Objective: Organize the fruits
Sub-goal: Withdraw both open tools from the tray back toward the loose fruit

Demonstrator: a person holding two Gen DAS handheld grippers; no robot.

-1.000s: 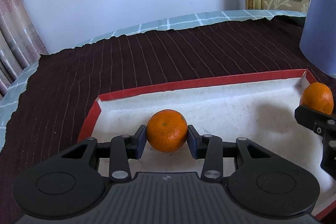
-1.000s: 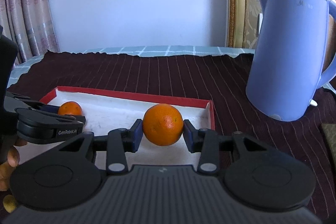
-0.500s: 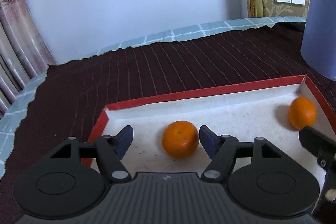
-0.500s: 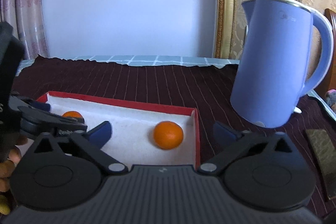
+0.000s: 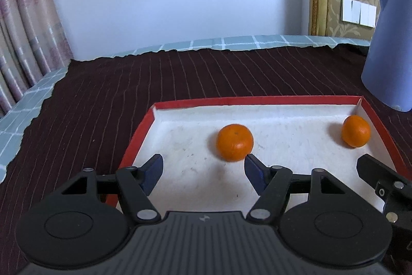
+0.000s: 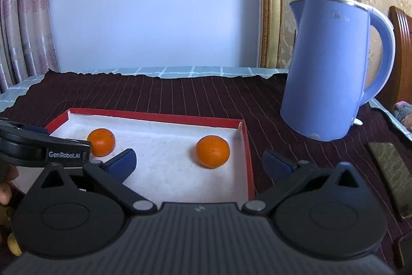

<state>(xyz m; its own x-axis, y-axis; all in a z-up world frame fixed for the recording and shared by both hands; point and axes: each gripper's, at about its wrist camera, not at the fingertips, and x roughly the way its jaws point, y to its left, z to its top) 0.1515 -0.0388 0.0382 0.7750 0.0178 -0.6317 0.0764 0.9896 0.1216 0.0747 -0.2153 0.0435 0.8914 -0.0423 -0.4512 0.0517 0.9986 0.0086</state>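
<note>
Both oranges, gripped one second ago, now sit free on the tray floor; my fingers have just been opening and have pulled back from the fruit. Left gripper (image 5: pixel 203 170): fingers apart, nothing between the blue pads; the left orange (image 5: pixel 234 142) lies just beyond the right-hand pad, looking close to its tip, contact not certain. Right gripper (image 6: pixel 199 163): fingers spread very wide, one pad over the tray floor, the other outside the tray's red wall; the right orange (image 6: pixel 212 151) rests beyond them, untouched.

Fruit: two small round oranges, bright even orange, finely dimpled skin. Left one shows a small dark stem dot on top. Both look whole; each throws a soft shadow on the lining.

Position: both inside the shallow tray (image 5: pixel 257 101), red rim, white speckled interior. Left orange sits about mid-tray; right orange near the right-hand wall. Well apart from each other.

Surroundings: tray rests on a dark maroon striped cloth (image 5: pixel 128 94) covering the bench. Blue kettle (image 6: pixel 332 68) stands upright on the cloth, to the right of the tray.
</note>
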